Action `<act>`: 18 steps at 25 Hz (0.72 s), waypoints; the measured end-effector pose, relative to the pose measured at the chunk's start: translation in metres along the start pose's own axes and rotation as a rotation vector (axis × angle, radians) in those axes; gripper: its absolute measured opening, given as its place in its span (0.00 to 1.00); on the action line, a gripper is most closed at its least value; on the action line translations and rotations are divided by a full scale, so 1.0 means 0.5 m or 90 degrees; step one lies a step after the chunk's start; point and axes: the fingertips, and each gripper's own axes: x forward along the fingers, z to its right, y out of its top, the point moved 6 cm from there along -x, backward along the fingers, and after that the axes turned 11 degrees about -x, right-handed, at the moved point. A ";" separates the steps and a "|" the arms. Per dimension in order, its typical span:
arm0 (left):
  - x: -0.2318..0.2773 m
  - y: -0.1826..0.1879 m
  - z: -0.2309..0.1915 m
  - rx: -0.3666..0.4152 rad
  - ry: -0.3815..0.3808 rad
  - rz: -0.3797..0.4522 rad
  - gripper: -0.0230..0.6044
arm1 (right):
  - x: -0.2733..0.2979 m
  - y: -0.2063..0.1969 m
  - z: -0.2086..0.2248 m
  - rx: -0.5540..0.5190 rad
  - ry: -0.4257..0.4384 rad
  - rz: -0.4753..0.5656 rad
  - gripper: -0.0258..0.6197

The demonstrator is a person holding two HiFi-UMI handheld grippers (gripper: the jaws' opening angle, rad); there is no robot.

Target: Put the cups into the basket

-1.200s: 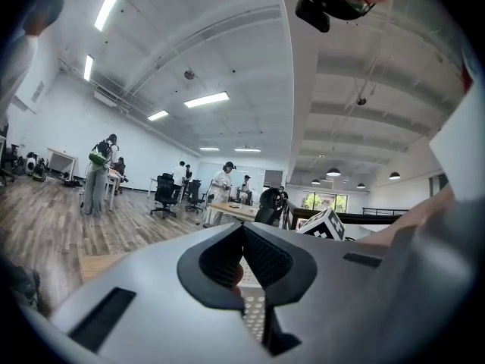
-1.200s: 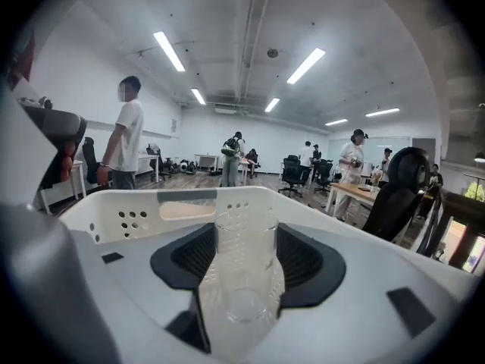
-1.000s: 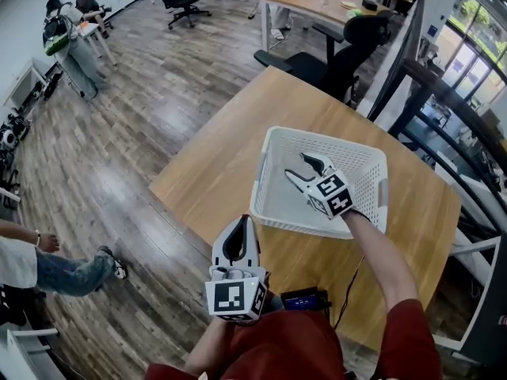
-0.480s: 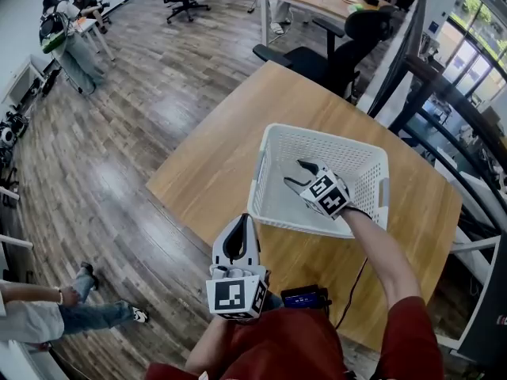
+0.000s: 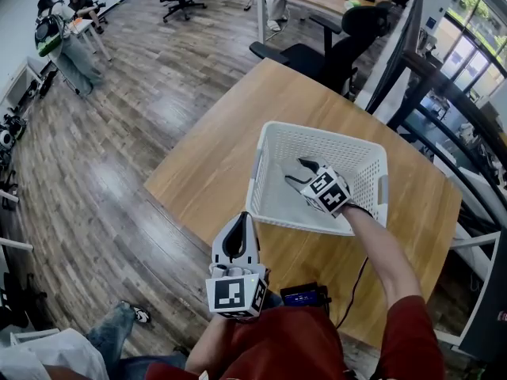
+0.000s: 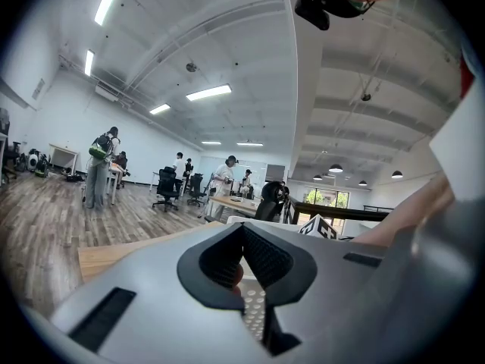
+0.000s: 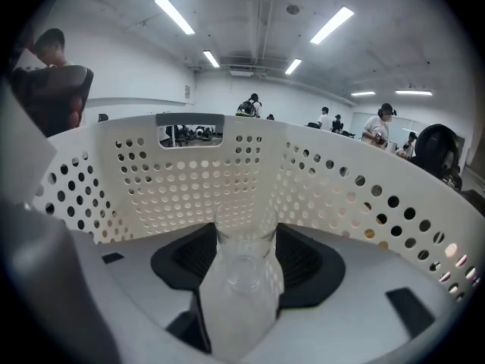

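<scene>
A white perforated basket (image 5: pixel 317 130) stands on the wooden table (image 5: pixel 210 161). My right gripper (image 5: pixel 303 169) reaches down inside it, shut on a clear glass cup (image 5: pixel 295 169). In the right gripper view the cup (image 7: pixel 241 279) lies between the jaws, mouth toward the basket wall (image 7: pixel 182 177), low inside the basket. My left gripper (image 5: pixel 240 222) hangs over the table's near edge, close to my body and apart from the basket. Its jaws meet with nothing between them, as the left gripper view (image 6: pixel 244 237) also shows. No other cup is in sight.
A black office chair (image 5: pixel 337 46) stands at the table's far edge. A small black device (image 5: pixel 303 297) with a cable lies by the near edge. A person's leg (image 5: pixel 119 323) shows on the floor at lower left. More desks and people are farther off.
My right gripper has shifted slightly toward the basket's far left with the cup. The left gripper has held still. The person on the floor at left has walked toward the lower edge.
</scene>
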 end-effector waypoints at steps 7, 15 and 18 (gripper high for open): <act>0.002 0.000 0.000 0.002 -0.002 0.001 0.05 | -0.005 -0.011 0.003 0.001 0.001 -0.009 0.43; -0.002 -0.003 0.001 0.009 -0.005 0.003 0.05 | -0.012 -0.026 0.002 0.007 0.005 -0.017 0.43; -0.004 -0.004 0.004 0.010 -0.005 0.003 0.05 | -0.015 -0.029 0.002 0.011 0.005 -0.018 0.43</act>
